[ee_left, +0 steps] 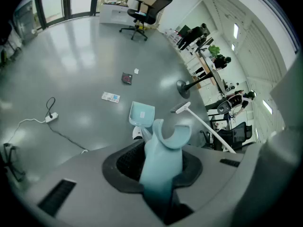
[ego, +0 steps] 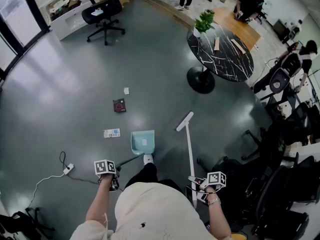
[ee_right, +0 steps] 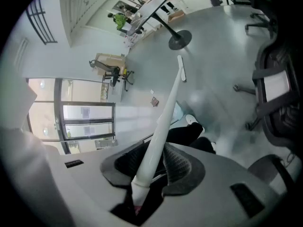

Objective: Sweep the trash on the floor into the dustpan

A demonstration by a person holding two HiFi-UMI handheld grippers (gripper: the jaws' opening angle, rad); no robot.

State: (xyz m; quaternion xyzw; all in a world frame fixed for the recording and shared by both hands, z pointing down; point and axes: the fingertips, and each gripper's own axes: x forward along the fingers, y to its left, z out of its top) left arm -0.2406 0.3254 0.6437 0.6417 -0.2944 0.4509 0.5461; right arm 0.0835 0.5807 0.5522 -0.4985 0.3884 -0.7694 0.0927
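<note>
A pale teal dustpan [ego: 142,142] rests on the grey floor in front of my feet, and my left gripper [ego: 113,182] is shut on the end of its handle [ee_left: 161,160]. My right gripper [ego: 196,188] is shut on the white broom handle [ego: 190,159]; the broom head [ego: 184,121] lies on the floor right of the pan. Trash lies beyond the pan: a white-and-blue packet [ego: 112,133], a dark red square [ego: 119,105] and a small white scrap [ego: 126,90]. The same packet [ee_left: 110,97] and dark red square [ee_left: 126,78] show in the left gripper view.
A white power strip [ego: 68,169] with its cable lies on the floor at the left. A round black marble table [ego: 220,51] stands far right, a black office chair [ego: 103,11] far back, and several dark chairs [ego: 285,184] crowd the right side.
</note>
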